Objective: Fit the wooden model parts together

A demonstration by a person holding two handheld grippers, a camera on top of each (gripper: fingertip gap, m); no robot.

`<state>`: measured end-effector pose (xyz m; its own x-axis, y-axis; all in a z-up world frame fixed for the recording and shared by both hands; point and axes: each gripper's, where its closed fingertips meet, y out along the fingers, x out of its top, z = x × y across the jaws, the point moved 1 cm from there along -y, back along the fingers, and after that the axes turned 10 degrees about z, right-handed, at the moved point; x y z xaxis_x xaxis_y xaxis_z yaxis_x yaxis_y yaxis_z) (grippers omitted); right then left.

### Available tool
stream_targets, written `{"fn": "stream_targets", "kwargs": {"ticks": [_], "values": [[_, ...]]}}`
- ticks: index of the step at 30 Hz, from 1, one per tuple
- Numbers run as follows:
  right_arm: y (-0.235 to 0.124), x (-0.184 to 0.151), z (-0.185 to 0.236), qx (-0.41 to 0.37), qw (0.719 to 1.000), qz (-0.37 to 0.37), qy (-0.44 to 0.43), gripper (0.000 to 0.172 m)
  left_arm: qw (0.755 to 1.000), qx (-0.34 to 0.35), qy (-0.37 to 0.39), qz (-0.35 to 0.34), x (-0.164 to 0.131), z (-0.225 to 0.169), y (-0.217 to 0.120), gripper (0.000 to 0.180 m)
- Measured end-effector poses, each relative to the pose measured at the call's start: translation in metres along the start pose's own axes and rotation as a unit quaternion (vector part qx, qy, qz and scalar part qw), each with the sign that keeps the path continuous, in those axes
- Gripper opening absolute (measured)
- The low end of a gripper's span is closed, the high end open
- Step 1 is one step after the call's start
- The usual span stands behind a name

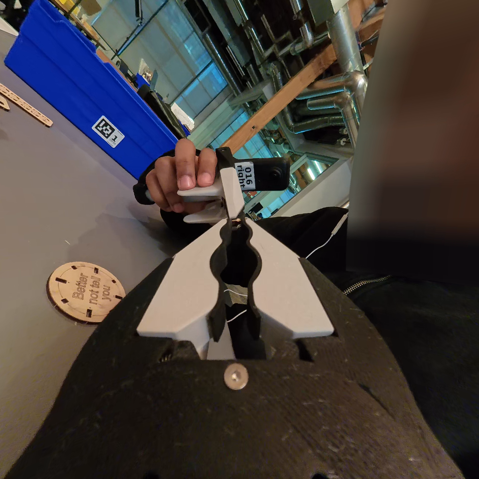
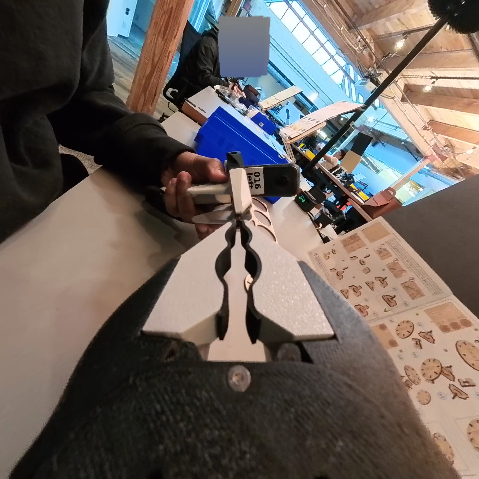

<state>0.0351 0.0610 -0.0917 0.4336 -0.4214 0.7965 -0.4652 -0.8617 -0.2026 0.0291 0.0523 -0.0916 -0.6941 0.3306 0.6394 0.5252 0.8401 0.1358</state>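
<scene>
My left gripper (image 1: 234, 223) is shut, and a small brownish piece (image 1: 236, 222) shows pinched at its very tips. My right gripper (image 1: 235, 215), held in a hand, points straight at it, so the two grippers meet tip to tip above the grey table (image 1: 64, 207). In the right wrist view my right gripper (image 2: 237, 226) is shut with its pads together at the tips. The left gripper (image 2: 239, 216) touches it from the far side. The piece is too small there to tell whether the right pads also pinch it.
A round engraved wooden disc (image 1: 85, 291) and a wooden strip (image 1: 31, 111) lie on the table near a blue bin (image 1: 85, 77). A wooden sheet with round holes (image 2: 269, 211) and printed instruction sheets (image 2: 388, 285) lie to the right. The person's dark sleeve and torso are close.
</scene>
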Motion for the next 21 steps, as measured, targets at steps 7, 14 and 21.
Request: {"fn": "stream_targets", "kwargs": {"ticks": [7,14,21], "values": [[-0.001,-0.003,-0.007,-0.02,1.0,0.01,-0.003,0.001,0.999,0.011,0.002,-0.031,0.008,0.001,-0.005,0.008],[0.002,-0.014,-0.015,-0.061,0.996,0.051,-0.044,0.0,0.995,0.067,0.051,-0.053,0.016,0.005,-0.013,0.008],[0.006,-0.021,-0.014,-0.082,0.989,0.083,-0.092,0.0,0.986,0.142,0.084,-0.027,0.012,0.019,-0.012,0.006]]}}
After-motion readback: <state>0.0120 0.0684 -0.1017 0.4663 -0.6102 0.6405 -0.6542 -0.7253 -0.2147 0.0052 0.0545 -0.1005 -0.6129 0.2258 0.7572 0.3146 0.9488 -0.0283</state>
